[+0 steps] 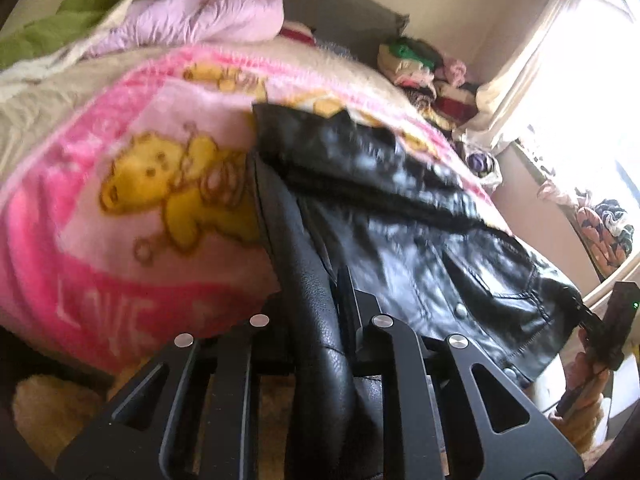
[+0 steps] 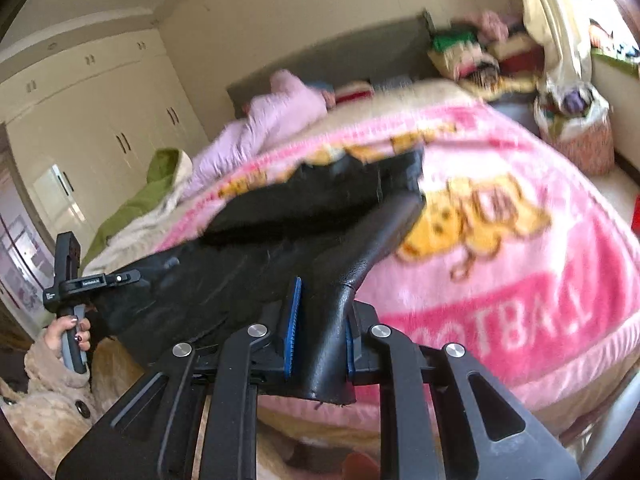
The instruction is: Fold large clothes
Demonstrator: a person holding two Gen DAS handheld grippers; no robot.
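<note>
Left gripper [image 1: 320, 320] jaws clamp black leather jacket [image 1: 420, 248] above pink blanket [image 1: 120, 220].

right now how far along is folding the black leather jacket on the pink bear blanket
Early stage. Done: both ends are gripped, the left gripper and right gripper each shut on a bunched edge of the black leather jacket. In hand: it hangs stretched between them over the pink bear blanket. Left: no fold is visible yet.

Black leather jacket [image 1: 420, 248] stretched above the pink blanket [image 1: 120, 220], two edges raised.
</note>
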